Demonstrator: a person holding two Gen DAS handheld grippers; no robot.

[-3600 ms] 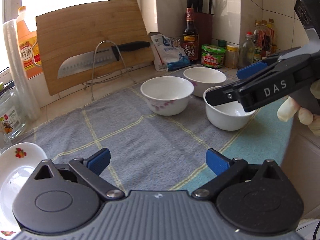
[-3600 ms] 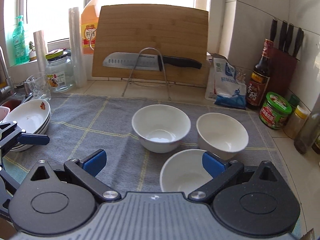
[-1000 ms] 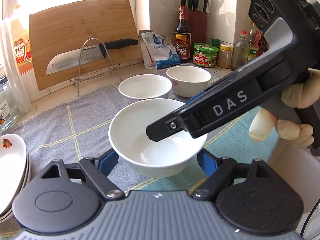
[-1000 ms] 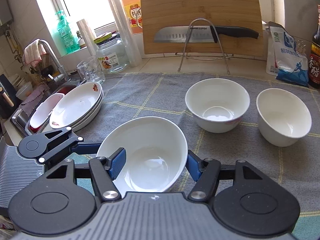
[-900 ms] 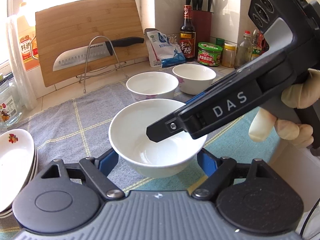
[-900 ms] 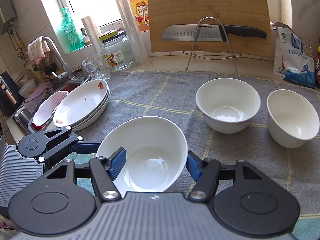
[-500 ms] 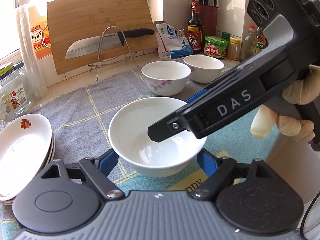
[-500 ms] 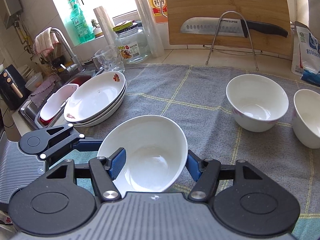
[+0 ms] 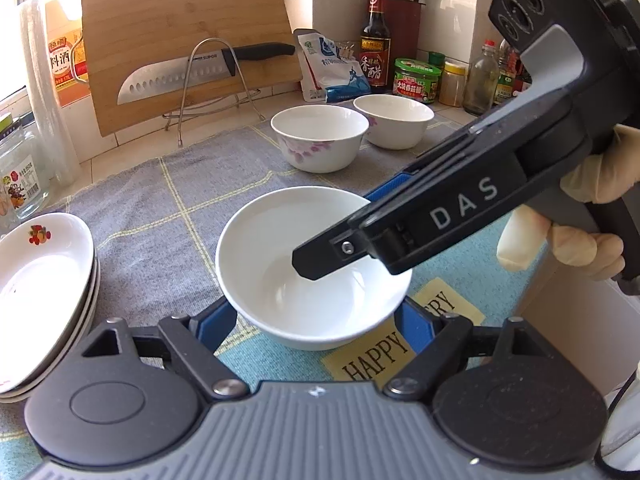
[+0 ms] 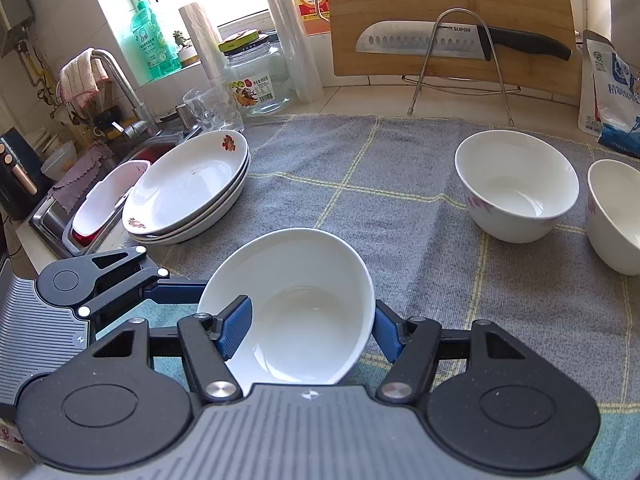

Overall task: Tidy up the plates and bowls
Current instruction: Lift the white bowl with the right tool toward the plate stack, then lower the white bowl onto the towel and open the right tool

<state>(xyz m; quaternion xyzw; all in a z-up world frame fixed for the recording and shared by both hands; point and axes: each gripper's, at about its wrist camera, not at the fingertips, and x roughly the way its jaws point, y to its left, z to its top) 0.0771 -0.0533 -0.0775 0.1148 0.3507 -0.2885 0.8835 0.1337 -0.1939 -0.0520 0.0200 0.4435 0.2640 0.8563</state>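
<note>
A white bowl [image 9: 280, 256] is held by both grippers above the grey cloth mat [image 9: 168, 200]. My left gripper [image 9: 316, 328] is shut on the bowl's outer wall, one blue pad on each side. My right gripper [image 10: 312, 328] is shut on the bowl [image 10: 304, 304] too, one finger inside the rim, one outside. Two more white bowls stand on the mat at the back right: a flowered one [image 9: 319, 136] [image 10: 516, 184] and a plain one [image 9: 394, 120] [image 10: 614, 212]. A stack of white plates [image 9: 40, 280] [image 10: 188, 184] sits at the mat's left edge.
A cutting board [image 9: 188, 36] and a knife on a wire rack [image 9: 200, 76] stand at the back. Bottles, jars and a knife block [image 9: 400, 20] line the back right. A glass jar [image 10: 256, 76], a glass and the sink [image 10: 100, 200] lie left.
Both grippers have carried the bowl leftward over the mat, closer to the plate stack. Earlier the bowl stood with the other two and both grippers were open.
</note>
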